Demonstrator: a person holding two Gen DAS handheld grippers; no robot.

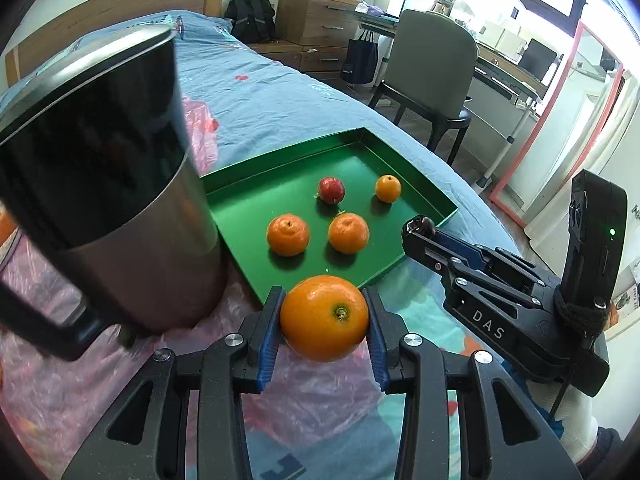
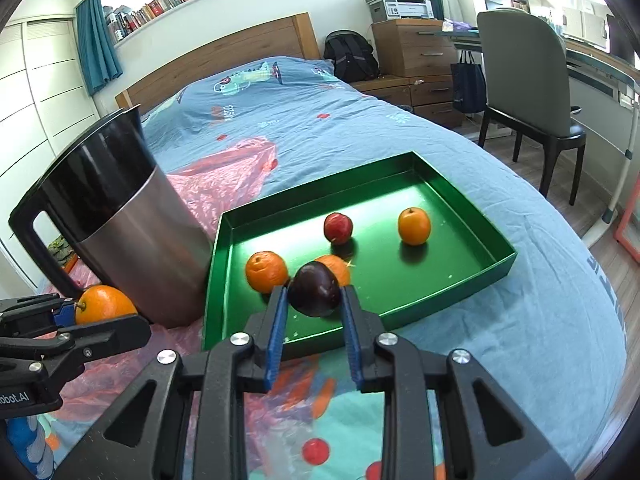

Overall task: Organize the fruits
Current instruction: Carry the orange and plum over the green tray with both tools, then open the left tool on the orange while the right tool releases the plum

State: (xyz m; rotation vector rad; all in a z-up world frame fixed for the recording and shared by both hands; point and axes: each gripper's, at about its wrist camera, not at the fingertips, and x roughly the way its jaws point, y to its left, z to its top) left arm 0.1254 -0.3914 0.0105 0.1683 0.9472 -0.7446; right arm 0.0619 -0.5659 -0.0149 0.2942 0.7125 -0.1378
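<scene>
— Orange and glossy, that's the round orange fruit with a small green stem scar (image 1: 324,317) pinched between the blue pads of the left gripper (image 1: 323,334), held above the pink plastic sheet (image 1: 320,392) on the bed.

— And the right gripper (image 2: 314,312)?

— Its blue pads are pressed onto a dark purple plum (image 2: 315,288), smooth and shiny, held over the near edge of the shallow green rectangular tray (image 2: 460,284).

— What lies in the tray?

— Two dimpled orange mandarins (image 1: 288,234) (image 1: 348,233) side by side nearest, then a small red apple (image 1: 331,190) and, just to its right, a smaller smooth yellow-orange fruit (image 1: 388,188), each apart from the others.

— Left of the tray?

— A tall steel jug with a black upper band and black handle (image 2: 136,236), standing just beside the tray on the plastic sheet.

— Any writing?

— "DAS" in white letters on the right gripper's black body in the left wrist view; "obot.AI", cut off at the edge, on the left gripper in the right wrist view. The blue bedsheet with cartoon prints (image 2: 280,120) carries lettering further back, too small to read.
</scene>
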